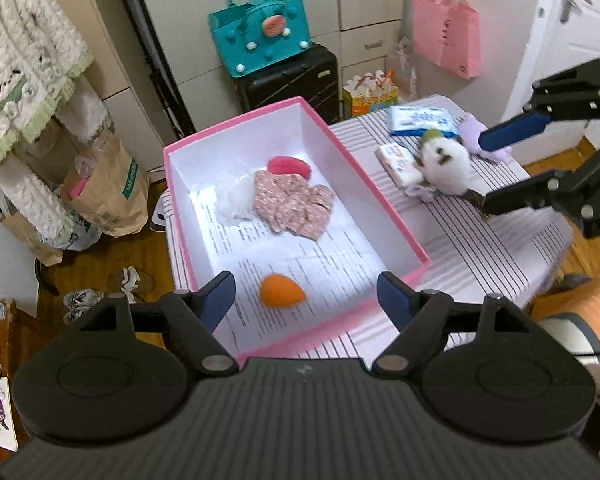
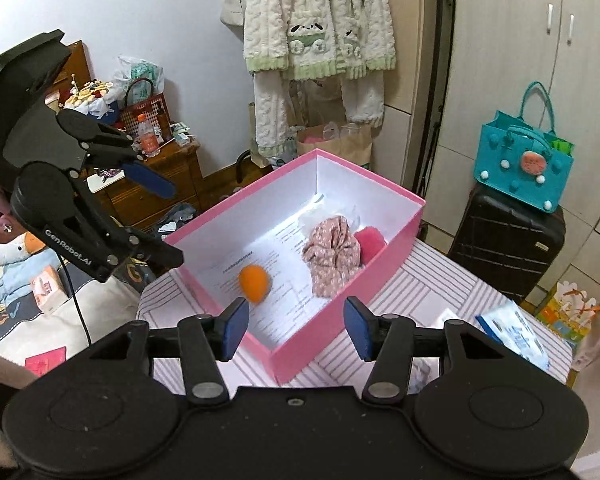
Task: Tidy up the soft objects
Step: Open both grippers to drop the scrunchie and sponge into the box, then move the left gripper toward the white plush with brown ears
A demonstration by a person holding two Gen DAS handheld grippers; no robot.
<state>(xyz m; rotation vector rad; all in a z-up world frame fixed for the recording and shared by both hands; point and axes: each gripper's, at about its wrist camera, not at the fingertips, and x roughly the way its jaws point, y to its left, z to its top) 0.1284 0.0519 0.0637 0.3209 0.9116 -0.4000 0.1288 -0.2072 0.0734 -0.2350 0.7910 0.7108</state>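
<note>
A pink box [image 1: 182, 216] [image 2: 342, 322] stands on the striped table [image 1: 480, 248]. Inside lie an orange sponge egg [image 1: 281, 289] [image 2: 254, 282], a floral fabric scrunchie [image 1: 294, 206] [image 2: 332, 256], a red-pink puff [image 1: 288, 166] [image 2: 370, 242] and white fluff [image 1: 236, 198]. A white plush toy [image 1: 446, 166], a purple soft toy [image 1: 476, 132] and tissue packs [image 1: 420, 120] lie on the table right of the box. My left gripper [image 1: 306, 298] [image 2: 168, 224] is open above the box's near end. My right gripper [image 2: 296, 326] [image 1: 496, 168] is open and empty by the plush toy.
A teal bag [image 1: 260, 32] sits on a black suitcase [image 1: 292, 76] behind the table. Paper bags [image 1: 108, 192] and shoes stand on the floor at left. Fleece clothes [image 2: 320, 24] hang on the wall. A wooden dresser [image 2: 152, 184] is beyond the box.
</note>
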